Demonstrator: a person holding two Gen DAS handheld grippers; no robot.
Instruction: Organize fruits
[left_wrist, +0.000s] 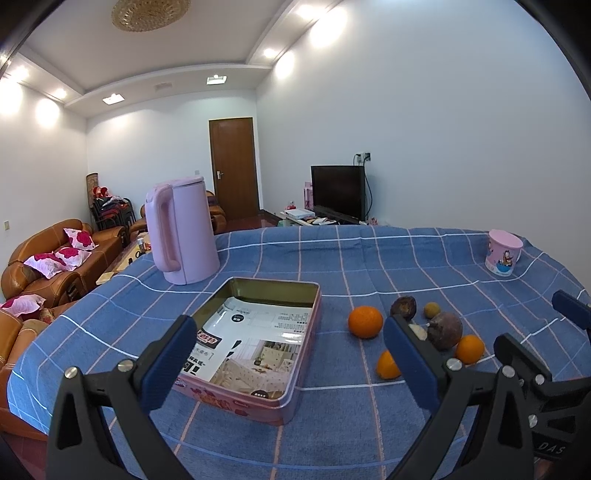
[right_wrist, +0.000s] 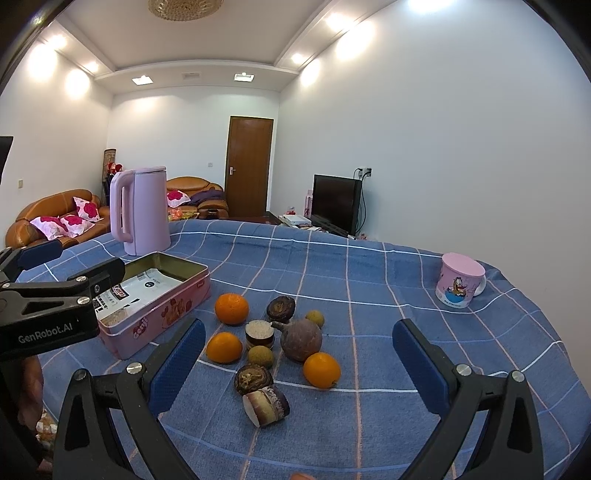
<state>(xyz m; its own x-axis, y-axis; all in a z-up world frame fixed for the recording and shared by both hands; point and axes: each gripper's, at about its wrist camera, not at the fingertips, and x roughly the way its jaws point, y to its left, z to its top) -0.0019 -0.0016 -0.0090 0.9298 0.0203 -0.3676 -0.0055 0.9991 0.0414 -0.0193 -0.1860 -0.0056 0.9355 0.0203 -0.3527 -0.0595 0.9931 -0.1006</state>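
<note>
Fruits (right_wrist: 273, 347) loose; both grippers hover agape.

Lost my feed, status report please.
Left gripper and right gripper jaws open, empty. Fruits loose beside tin, none inside. Nothing blocking.

Orange (left_wrist: 387, 366) half behind the left hand-held gripper (left_wrist: 291, 354) finger.

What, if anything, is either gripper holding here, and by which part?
Nothing is held. The left gripper and right gripper are both open and empty; the fruits lie on the table beside the tin.
</note>
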